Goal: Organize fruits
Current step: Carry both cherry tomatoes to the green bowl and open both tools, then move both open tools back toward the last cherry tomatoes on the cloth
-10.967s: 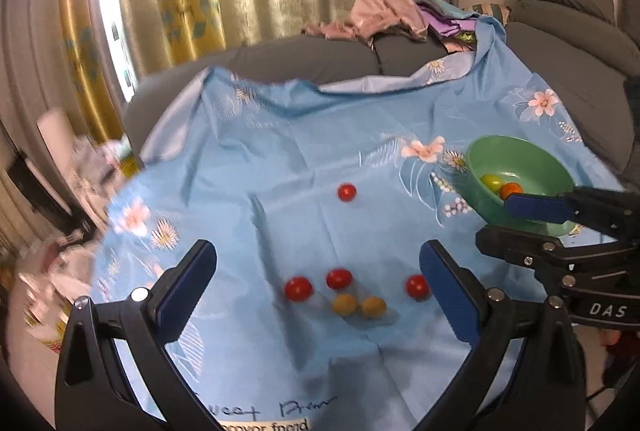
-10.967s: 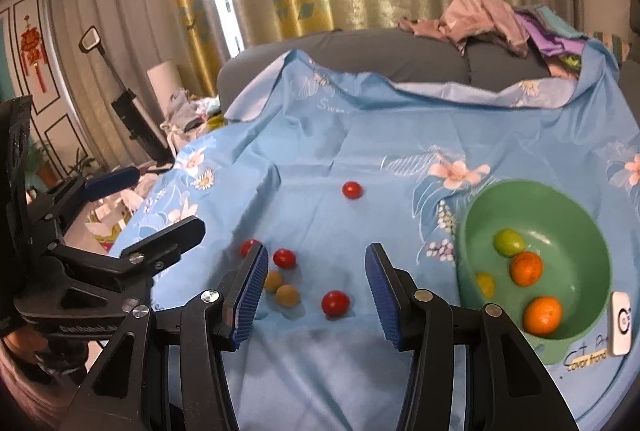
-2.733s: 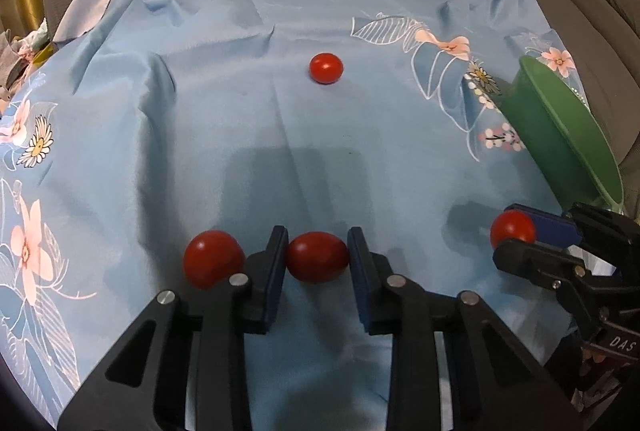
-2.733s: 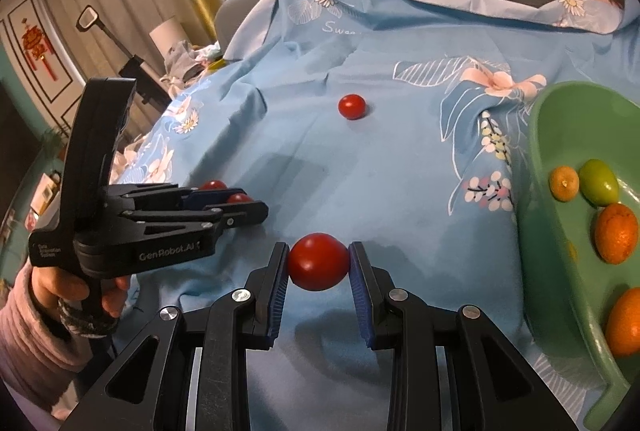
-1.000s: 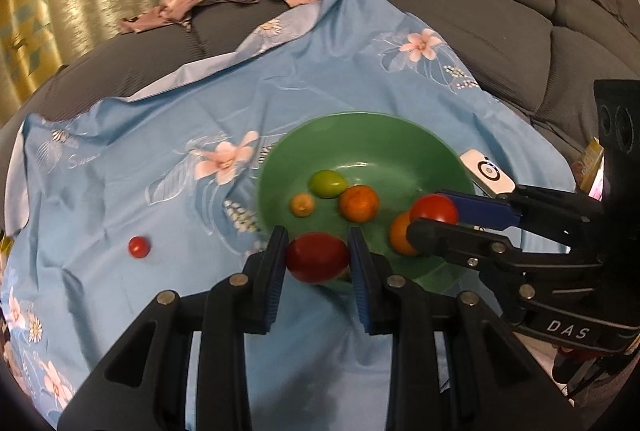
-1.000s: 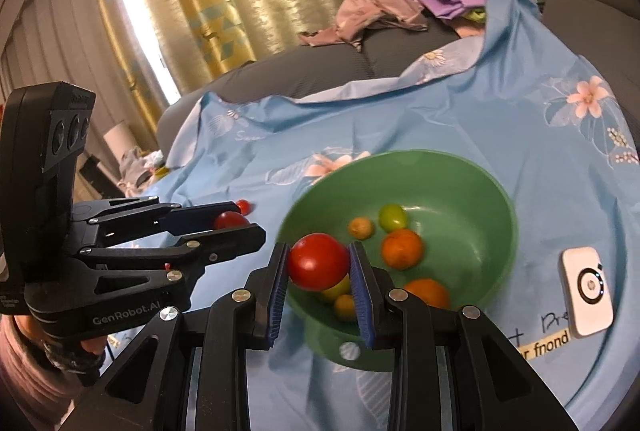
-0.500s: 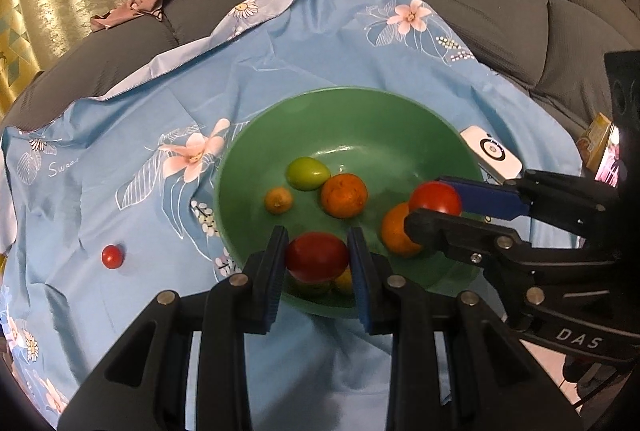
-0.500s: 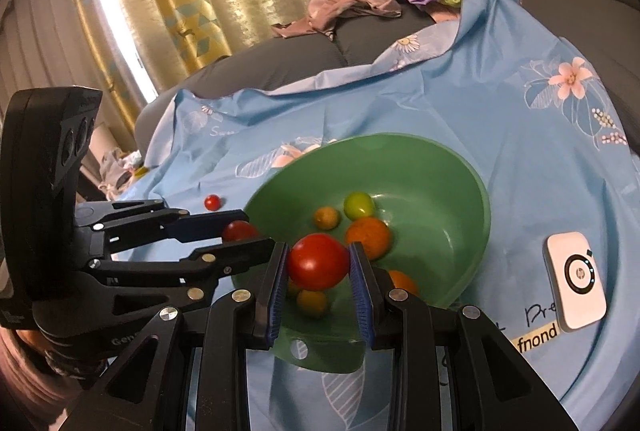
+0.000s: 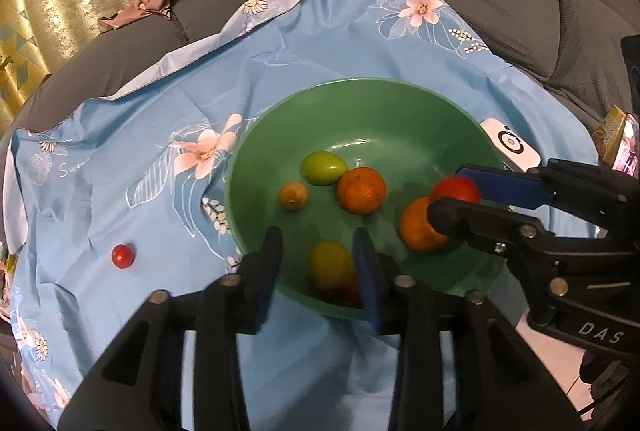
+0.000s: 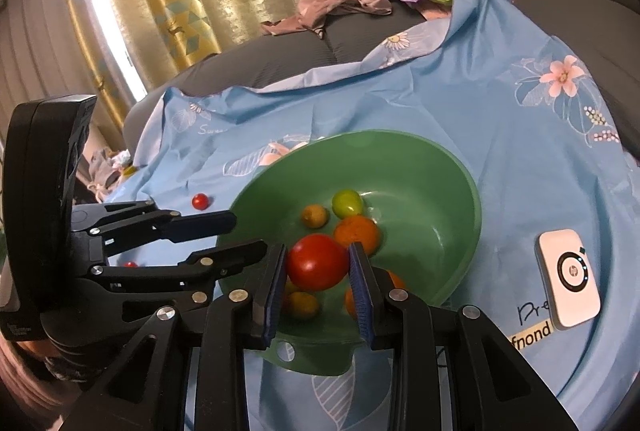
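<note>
Holding oranges and small fruits, green bowl [image 9: 400, 103] sits under just-opened left gripper [image 9: 318, 259]; right gripper [image 10: 318, 265] clamps red tomato [image 10: 318, 262].

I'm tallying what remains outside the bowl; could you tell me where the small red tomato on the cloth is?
The small red tomato lies on the blue floral cloth left of the green bowl in both wrist views, apart from its rim.

Both wrist views look down, close; sharing the green bowl [image 9: 400, 99].
</note>
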`<state>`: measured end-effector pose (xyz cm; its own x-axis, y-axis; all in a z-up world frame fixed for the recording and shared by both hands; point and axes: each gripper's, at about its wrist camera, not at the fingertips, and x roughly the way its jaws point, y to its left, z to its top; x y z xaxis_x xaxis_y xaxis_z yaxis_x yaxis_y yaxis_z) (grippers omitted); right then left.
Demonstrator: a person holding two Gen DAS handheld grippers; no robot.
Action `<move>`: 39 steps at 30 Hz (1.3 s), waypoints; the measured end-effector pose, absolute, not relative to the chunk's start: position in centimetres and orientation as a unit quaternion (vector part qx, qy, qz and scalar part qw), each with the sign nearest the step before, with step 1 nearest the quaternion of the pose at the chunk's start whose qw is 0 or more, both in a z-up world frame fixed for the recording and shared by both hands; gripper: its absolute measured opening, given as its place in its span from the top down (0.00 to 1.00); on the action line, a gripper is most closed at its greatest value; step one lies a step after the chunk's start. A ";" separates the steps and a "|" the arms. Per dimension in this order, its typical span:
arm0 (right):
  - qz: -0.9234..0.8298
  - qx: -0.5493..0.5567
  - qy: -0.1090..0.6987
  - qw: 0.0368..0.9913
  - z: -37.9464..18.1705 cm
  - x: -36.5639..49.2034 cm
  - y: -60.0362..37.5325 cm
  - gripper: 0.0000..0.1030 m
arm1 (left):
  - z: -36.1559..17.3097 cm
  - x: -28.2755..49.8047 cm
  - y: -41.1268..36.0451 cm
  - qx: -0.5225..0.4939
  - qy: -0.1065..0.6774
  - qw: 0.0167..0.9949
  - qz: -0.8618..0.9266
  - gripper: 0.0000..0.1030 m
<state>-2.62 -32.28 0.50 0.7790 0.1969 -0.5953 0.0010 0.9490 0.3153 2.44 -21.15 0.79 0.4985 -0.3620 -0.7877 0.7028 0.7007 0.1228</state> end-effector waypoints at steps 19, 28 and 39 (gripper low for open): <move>0.067 0.142 0.318 0.935 3.0 -3.9 -29.9 0.52 | 4.2 0.2 -14.7 0.200 0.349 0.884 -0.239 0.09; 0.109 0.116 0.312 0.937 4.7 -4.5 -26.3 0.52 | 5.7 -1.7 -9.8 0.175 0.336 0.904 -0.197 0.03; 0.153 0.086 0.314 0.933 5.8 -5.2 -22.1 0.52 | 6.1 -3.4 -4.5 0.148 0.338 0.917 -0.152 0.03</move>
